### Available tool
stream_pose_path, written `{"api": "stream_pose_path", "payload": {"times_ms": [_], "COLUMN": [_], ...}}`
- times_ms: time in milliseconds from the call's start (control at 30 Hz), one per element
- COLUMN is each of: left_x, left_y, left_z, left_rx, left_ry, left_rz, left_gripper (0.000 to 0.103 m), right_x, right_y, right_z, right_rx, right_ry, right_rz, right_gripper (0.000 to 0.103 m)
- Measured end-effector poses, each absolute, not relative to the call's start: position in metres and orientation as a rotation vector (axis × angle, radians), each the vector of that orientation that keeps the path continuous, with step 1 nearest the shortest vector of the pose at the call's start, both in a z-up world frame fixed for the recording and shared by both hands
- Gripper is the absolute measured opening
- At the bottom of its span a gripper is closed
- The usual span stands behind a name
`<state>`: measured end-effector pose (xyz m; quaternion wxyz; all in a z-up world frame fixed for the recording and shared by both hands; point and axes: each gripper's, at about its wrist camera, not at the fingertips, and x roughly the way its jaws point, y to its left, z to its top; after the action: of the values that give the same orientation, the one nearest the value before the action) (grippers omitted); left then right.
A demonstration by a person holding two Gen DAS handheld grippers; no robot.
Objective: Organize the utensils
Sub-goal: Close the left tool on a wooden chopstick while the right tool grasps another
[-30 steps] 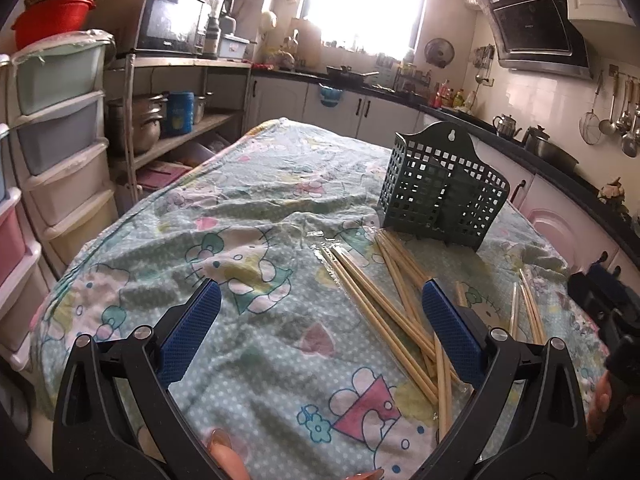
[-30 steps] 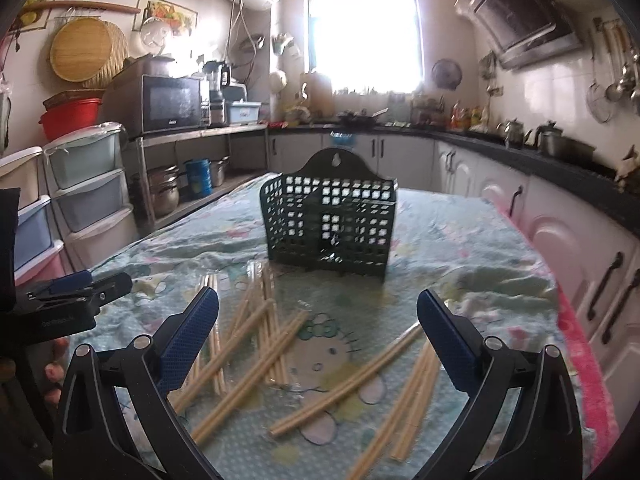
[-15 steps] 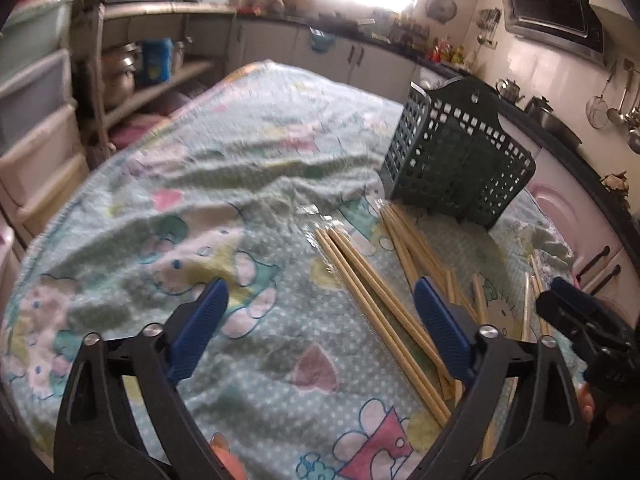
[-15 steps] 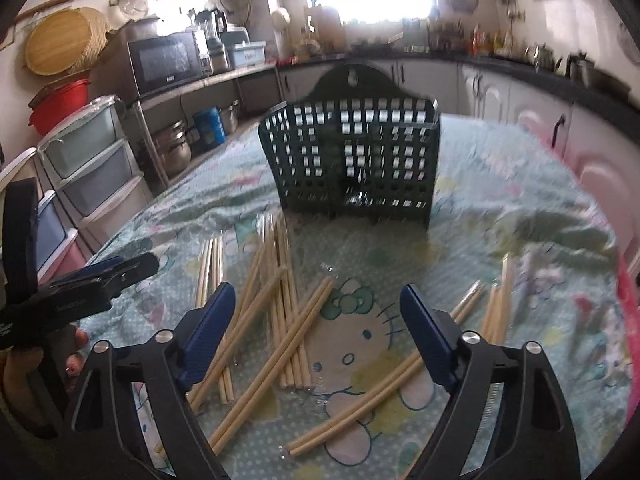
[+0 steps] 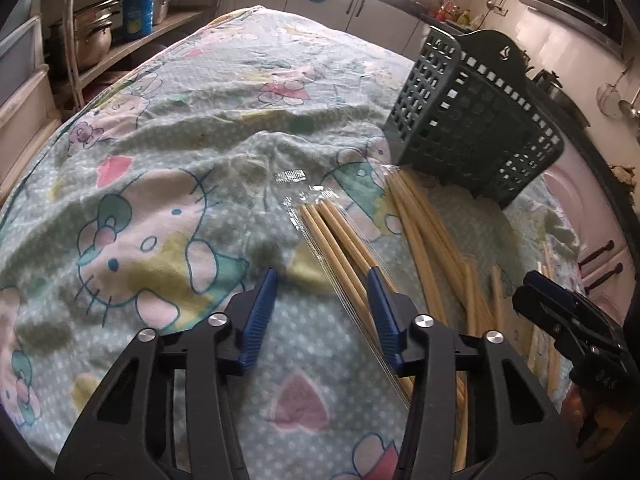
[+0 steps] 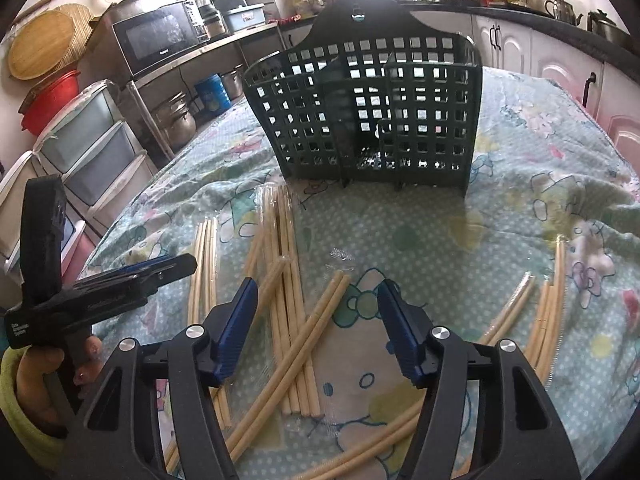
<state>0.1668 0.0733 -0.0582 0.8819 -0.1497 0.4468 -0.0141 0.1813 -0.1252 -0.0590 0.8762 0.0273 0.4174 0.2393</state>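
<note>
Several pairs of bamboo chopsticks in clear sleeves (image 6: 286, 264) lie scattered on the Hello Kitty tablecloth (image 5: 132, 216) in front of a dark green lattice utensil basket (image 6: 368, 116). The basket (image 5: 476, 128) stands upright and looks empty. My left gripper (image 5: 322, 276) is open, low over the cloth, its jaws straddling the near end of one sleeved pair (image 5: 336, 236). My right gripper (image 6: 316, 290) is open, hovering above a slanted pair (image 6: 296, 356). The left gripper also shows at the left of the right wrist view (image 6: 120, 284).
More chopsticks (image 6: 548, 308) lie at the right of the cloth. Plastic drawers (image 6: 88, 148), a shelf with pots and a microwave (image 6: 156, 40) stand to the left. Kitchen cabinets (image 6: 560, 60) run behind and right of the table.
Both grippers have dropped and moved forward toward the chopsticks. Their jaws have narrowed but stay open. The left now brackets one sleeved pair.
</note>
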Motion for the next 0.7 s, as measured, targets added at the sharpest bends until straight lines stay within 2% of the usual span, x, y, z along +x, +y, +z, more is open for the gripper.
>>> {"api": "stream_pose_path", "payload": {"times_ms": [133,267,500,633,700], "left_x": [0.180,0.193,0.206,0.210,0.212], "left_y": [0.075,0.080,0.094,0.099,0.101], "left_z": [-0.058,-0.058,-0.059,-0.060,-0.059], "left_rx": [-0.305,-0.292,-0.328,-0.348,-0.353], "left_ry": [0.958,0.974,0.980,0.980,0.983], "left_rz": [-0.018,-0.007,-0.018,-0.026,-0.028], "left_gripper": [0.036,0.029,0.014,0.011,0.010], "right_x": [0.188,0.197,0.205,0.211,0.213], "right_y": [-0.123,-0.121,-0.122,-0.123,-0.124], "right_z": [-0.064,-0.071,-0.078,-0.079,-0.080], "right_rx": [0.057,0.057,0.072,0.089,0.099], "right_ry": [0.899,0.932,0.968,0.982,0.990], "right_rz": [0.495,0.485,0.485,0.486,0.493], "right_gripper": [0.060,0.060,0.051,0.044,0.038]}}
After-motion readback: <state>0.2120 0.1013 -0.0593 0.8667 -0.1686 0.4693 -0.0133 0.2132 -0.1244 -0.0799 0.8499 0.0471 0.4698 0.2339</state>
